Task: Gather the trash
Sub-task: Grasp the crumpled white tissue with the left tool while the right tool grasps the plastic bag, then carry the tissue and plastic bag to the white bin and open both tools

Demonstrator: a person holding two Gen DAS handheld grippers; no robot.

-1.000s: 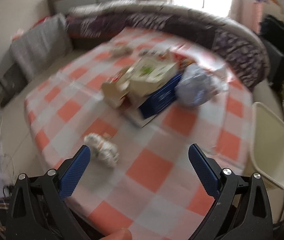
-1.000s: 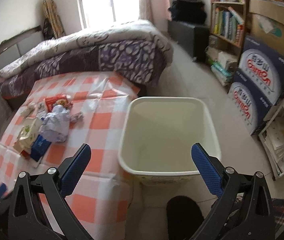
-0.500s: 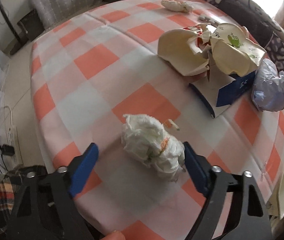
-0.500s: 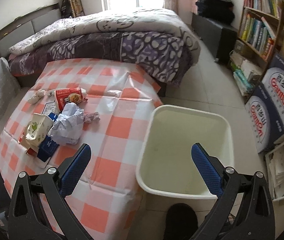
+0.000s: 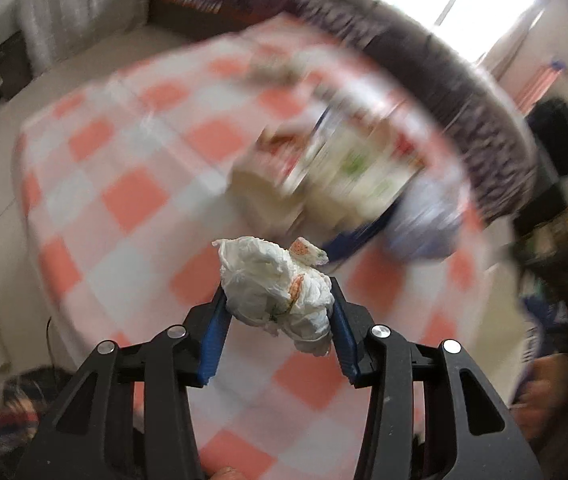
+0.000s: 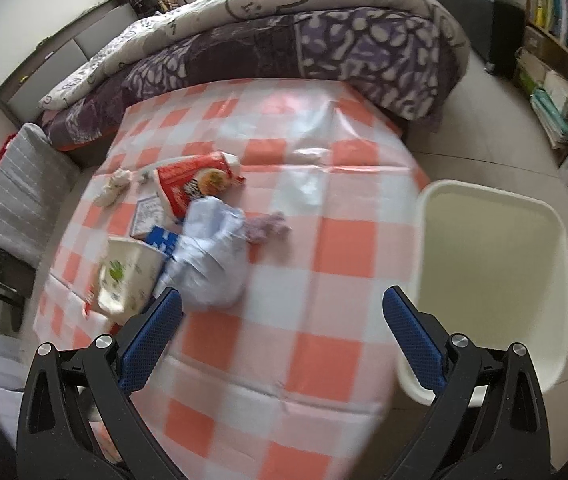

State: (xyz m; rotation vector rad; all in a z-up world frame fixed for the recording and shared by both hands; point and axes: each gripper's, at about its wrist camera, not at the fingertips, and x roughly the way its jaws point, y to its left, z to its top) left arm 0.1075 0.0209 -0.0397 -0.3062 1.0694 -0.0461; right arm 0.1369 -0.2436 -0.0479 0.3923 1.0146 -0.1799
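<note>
Getting going here: you've got the crumpled tissue wad point(image 5: 276, 288) between the blue pads of your left gripper point(image 5: 278, 320), jaws closing on it, pads pressing on both flanks. The wad bulges out ahead of the fingertips toward twelve o'clock and looks clear of the checked tablecloth point(image 5: 132, 200), though the blur makes that a judgement, not a certainty. So call it first piece picked, not yet delivered.

Over on the right wrist view, your right gripper point(image 6: 282, 334) stands wide apart with nothing between its jaws, hovering over the cloth. The cream bin point(image 6: 492, 280) sits off the table's edge at about three o'clock from that gripper, and what shows of its inside looks bare, so by my reading nothing has been dropped in so far.

Plenty left on the table: the pale blue plastic bag point(image 6: 212, 256) at about eleven o'clock just beyond the right gripper's left finger, the printed paper cup point(image 6: 124, 276) at ten o'clock beside it, the red snack packet point(image 6: 196, 184) further up at eleven, a small purple scrap point(image 6: 266, 228) touching the bag's right side, and a twisted white scrap point(image 6: 114, 186) beyond the packet's left end. You're early in this one, most of the pile untouched.
</note>
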